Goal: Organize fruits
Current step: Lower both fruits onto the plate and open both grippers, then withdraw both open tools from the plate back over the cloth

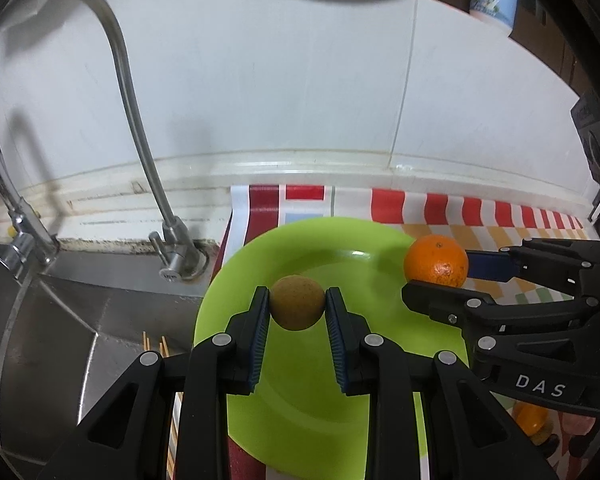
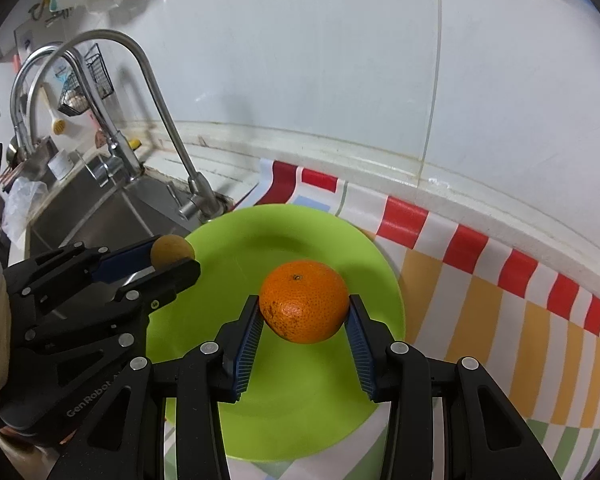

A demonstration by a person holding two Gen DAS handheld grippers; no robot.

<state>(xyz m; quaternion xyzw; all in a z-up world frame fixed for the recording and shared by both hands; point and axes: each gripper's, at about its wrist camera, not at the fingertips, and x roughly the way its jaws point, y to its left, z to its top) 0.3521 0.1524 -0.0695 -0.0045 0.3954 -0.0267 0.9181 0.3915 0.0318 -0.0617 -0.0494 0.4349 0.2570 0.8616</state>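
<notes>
A: Left claw (image 1: 297, 307)?
B: Clamped on a small brownish-green round fruit (image 1: 297, 302), blue ribbed pads pressed to its two sides; held above the lime-green plate (image 1: 300, 420), over the plate's left half. Same fruit seen from the right wrist view (image 2: 172, 251) at the plate's left edge, between the left claw's (image 2: 176, 258) tips.

A: Right claw (image 2: 304, 312)?
B: Gripping an orange (image 2: 304, 301), pads against its left and right flanks, stem end facing up. Held over the plate (image 2: 292, 420), near its middle in the right wrist view; in the left wrist view the orange (image 1: 436, 259) at the plate's right rim, between the right claw's (image 1: 440, 276) fingers.

A: Contact between either fruit and the plate?
B: Cannot tell from these views.

A: Plate's support?
B: On a red, white and orange striped cloth (image 2: 480, 280) covering the table, beside a white tiled wall (image 1: 280, 80).

A: Left of the plate?
B: Steel sink (image 1: 80, 320) with curved faucet (image 1: 140, 128); wooden sticks (image 1: 156, 344) at the sink's edge. Further orange-coloured items (image 1: 532, 416) partly hidden under the right claw, not identifiable.
</notes>
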